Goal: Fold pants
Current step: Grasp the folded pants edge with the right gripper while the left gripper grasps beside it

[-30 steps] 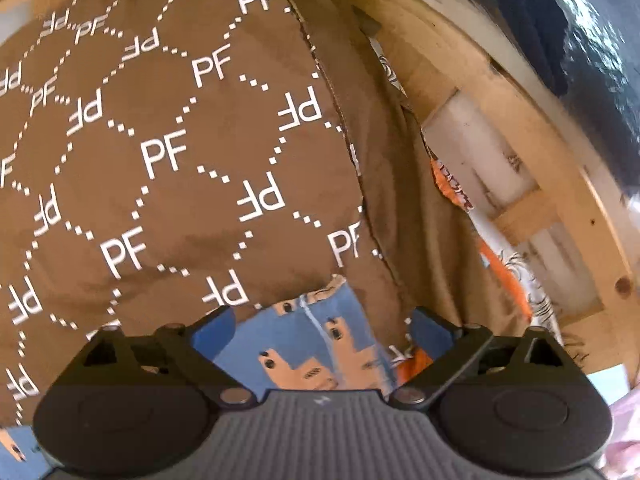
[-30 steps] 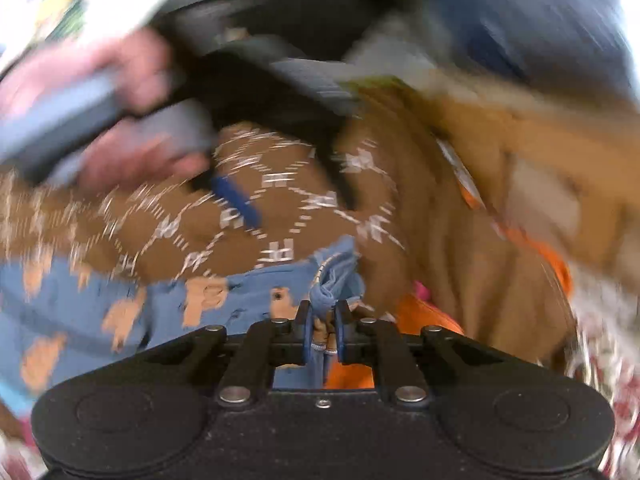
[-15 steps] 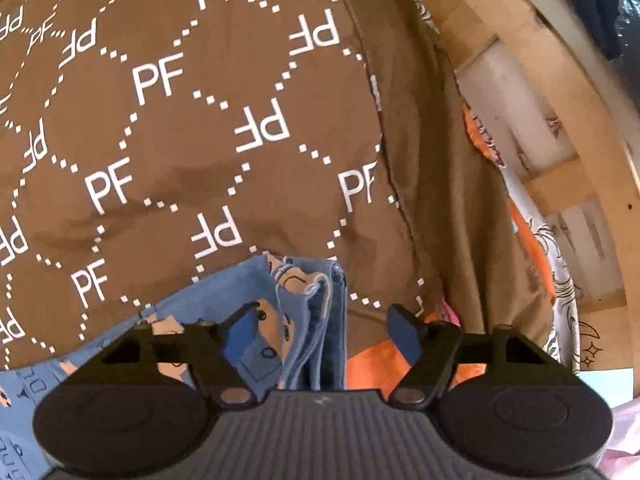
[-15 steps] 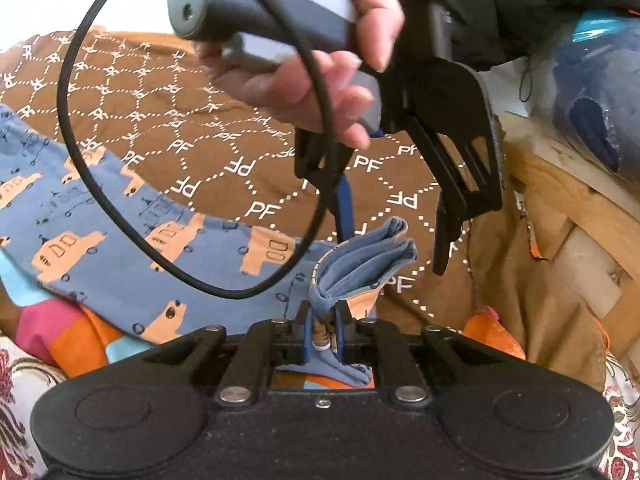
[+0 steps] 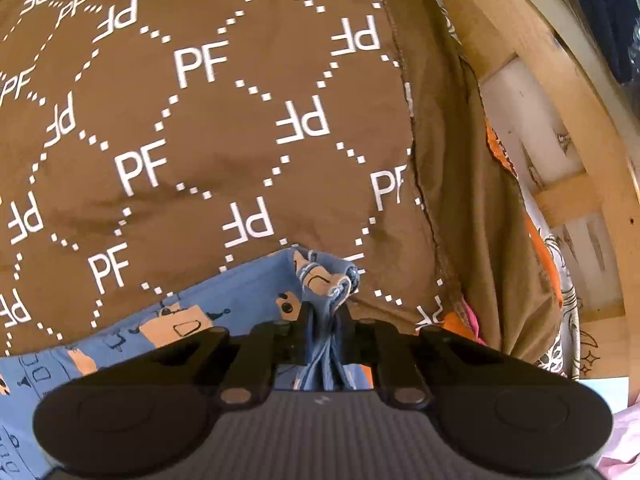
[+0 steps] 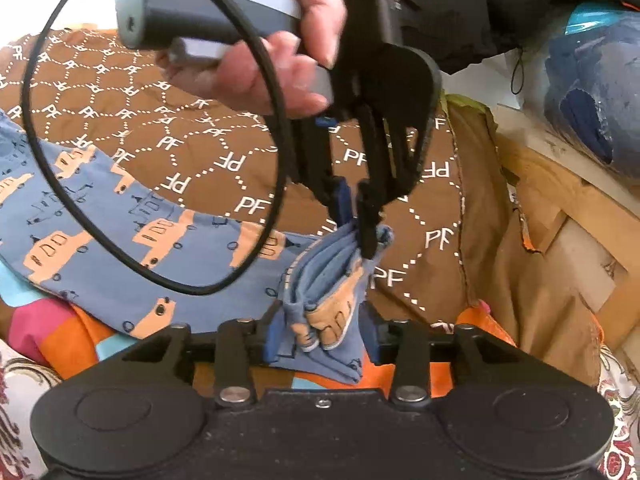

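The blue pants (image 6: 120, 240) with orange vehicle prints lie across a brown bedspread (image 6: 200, 152). Their bunched cuff stands up between both grippers. In the right wrist view, a hand (image 6: 280, 60) holds my left gripper (image 6: 354, 216) pointing down, its jaws closing and pinching the top of the cuff. My right gripper (image 6: 322, 340) is opening, and the cuff's lower folds hang loose between its spread fingers. The left wrist view shows my left gripper (image 5: 326, 320) pressed together on the gathered pants (image 5: 224, 304) fabric.
The brown bedspread (image 5: 200, 140) drapes over a wooden frame (image 5: 560, 120) at the right. A black cable (image 6: 160, 276) loops over the pants. Orange and pink cloth (image 6: 60, 332) lies under them at the near left. A blue bag (image 6: 592, 92) sits at the far right.
My left gripper came down over the bunched cuff and closed on it. My right gripper, earlier shut on the same cuff, has spread its jaws apart.
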### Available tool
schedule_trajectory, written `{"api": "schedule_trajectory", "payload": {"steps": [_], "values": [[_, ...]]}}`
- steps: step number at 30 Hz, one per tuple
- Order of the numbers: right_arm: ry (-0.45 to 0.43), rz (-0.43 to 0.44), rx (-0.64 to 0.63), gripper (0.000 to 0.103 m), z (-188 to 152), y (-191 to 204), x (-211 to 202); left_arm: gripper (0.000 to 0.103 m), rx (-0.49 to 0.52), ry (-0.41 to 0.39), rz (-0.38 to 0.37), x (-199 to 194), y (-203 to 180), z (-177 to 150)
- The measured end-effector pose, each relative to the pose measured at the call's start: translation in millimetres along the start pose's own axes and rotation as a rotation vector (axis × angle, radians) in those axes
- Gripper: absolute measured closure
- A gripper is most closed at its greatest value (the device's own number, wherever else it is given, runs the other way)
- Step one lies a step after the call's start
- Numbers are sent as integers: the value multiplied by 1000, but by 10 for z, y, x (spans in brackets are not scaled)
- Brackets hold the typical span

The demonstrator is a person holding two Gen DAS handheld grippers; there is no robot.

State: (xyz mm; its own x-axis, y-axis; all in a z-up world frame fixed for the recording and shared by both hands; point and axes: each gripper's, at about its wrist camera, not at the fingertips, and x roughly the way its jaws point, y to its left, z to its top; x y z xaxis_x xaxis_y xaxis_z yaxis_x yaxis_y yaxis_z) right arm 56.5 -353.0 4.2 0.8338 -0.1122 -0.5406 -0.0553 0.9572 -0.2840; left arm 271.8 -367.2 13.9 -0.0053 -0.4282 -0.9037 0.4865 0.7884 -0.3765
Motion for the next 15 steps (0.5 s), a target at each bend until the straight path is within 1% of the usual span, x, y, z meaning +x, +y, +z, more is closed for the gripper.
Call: {"api": "schedule_trajectory", "payload": {"steps": [2, 3, 4, 5, 6, 11, 15], "values": [[0, 3, 1, 61, -20, 1, 12, 93, -15, 6, -10, -28, 36, 1], [0, 5, -1, 63, -23, 3, 19, 93, -18, 6, -14, -48, 60, -2], [-1, 7, -6, 68, -27, 9, 30, 93, -19, 5, -18, -57, 68, 7], [-1, 11, -11, 86, -32, 17, 39, 93, -19, 2, -22, -93, 91, 10], [-3, 12, -12, 89, -31, 24, 38, 93, -18, -3, -23, -93, 92, 0], [-61, 25, -16, 90, -9, 105, -73, 94, -22, -29, -5, -263, 194, -101], [-126, 98, -42, 90, 1, 253, -194, 94, -56, -63, -3, -546, 360, -266]]}}
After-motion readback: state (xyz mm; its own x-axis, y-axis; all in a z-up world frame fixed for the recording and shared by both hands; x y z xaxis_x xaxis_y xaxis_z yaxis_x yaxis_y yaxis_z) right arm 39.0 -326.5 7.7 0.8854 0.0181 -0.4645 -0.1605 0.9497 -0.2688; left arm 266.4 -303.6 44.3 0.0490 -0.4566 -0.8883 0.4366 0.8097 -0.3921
